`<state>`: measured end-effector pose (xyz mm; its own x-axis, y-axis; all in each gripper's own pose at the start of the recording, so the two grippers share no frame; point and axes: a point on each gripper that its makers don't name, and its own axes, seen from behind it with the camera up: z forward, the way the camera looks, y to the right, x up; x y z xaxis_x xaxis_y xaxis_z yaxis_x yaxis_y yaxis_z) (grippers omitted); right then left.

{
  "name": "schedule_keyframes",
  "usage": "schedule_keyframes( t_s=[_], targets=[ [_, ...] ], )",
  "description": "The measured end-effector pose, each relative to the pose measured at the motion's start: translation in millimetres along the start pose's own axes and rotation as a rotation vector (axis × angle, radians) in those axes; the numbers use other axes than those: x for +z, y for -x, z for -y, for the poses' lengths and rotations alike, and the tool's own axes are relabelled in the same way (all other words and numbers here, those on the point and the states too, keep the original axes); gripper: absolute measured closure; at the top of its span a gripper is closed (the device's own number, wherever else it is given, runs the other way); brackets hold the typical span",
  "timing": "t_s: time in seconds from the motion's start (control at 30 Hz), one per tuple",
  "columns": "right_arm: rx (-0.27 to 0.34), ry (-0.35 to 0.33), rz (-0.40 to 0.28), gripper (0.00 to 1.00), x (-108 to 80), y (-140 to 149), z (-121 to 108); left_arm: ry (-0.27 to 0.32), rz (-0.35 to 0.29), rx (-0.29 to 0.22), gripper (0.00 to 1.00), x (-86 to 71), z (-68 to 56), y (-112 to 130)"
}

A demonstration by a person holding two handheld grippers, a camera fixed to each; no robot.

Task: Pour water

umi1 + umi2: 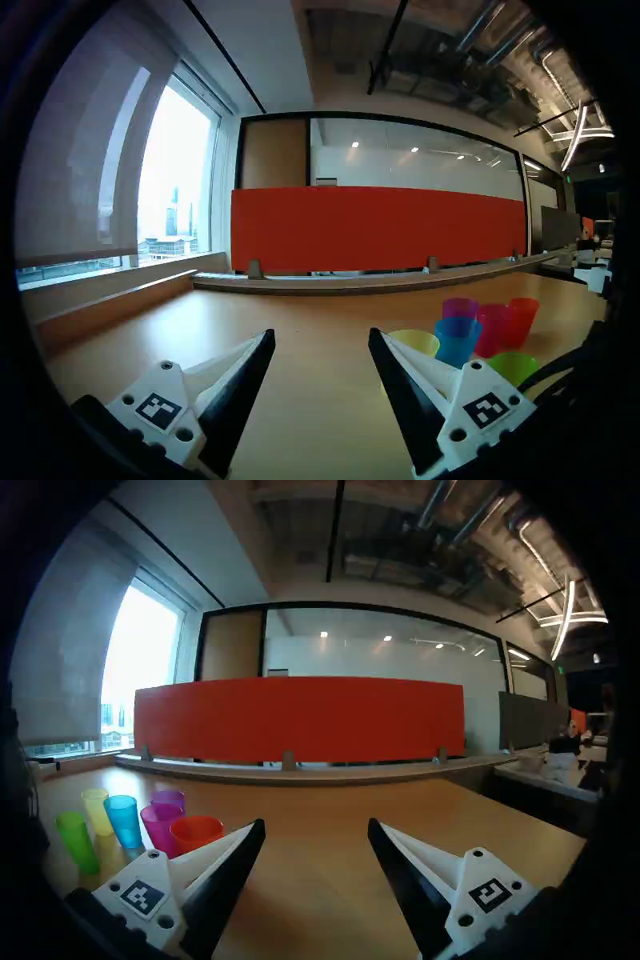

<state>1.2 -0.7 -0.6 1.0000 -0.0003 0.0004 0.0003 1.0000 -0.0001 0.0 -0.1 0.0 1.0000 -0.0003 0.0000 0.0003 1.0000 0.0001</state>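
Several translucent plastic cups stand in a cluster on the wooden table (320, 320). In the left gripper view the cluster is to the right: a yellow cup (414, 342), a blue cup (458, 339), a purple cup (460, 307), a magenta cup (491, 327), an orange-red cup (523, 315) and a green cup (512, 366). My left gripper (320, 340) is open, empty, left of the cups. In the right gripper view the cups are to the left: green cup (77, 842), yellow cup (97, 810), blue cup (124, 820), magenta cup (160, 827), orange-red cup (196, 833). My right gripper (316, 828) is open and empty.
A red divider panel (376, 228) runs along the table's far edge. A window (172, 192) and a sill lie to the left. Another desk with white objects (560, 768) stands at the right. Dark cables (560, 368) hang near the green cup.
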Motion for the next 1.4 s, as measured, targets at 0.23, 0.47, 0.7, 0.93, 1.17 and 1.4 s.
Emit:
schedule_keyframes(
  t_s=[0.23,0.47,0.7,0.93,1.17,1.4],
  targets=[
    [0.0,0.0,0.0,0.0,-0.1,0,0,0.0,0.0,0.0,0.14,0.0,0.0,1],
    [0.0,-0.005,0.0,0.0,0.3,0,1,-0.002,0.0,0.0,0.14,0.3,0.4,1],
    [-0.001,-0.005,0.01,0.0,1.1,2,-4,0.002,0.006,-0.011,0.14,2.5,1.4,-1],
    [-0.014,-0.012,0.013,0.0,0.6,-16,-5,-0.001,0.011,-0.061,0.14,7.7,7.3,-18],
    [-0.038,-0.047,0.019,0.0,4.1,-52,3,0.018,0.001,-0.048,0.14,16.5,11.4,-58],
    [-0.029,-0.063,0.027,0.0,10.5,-98,0,0.035,0.006,-0.042,0.14,25.9,15.0,-100]
  ],
)
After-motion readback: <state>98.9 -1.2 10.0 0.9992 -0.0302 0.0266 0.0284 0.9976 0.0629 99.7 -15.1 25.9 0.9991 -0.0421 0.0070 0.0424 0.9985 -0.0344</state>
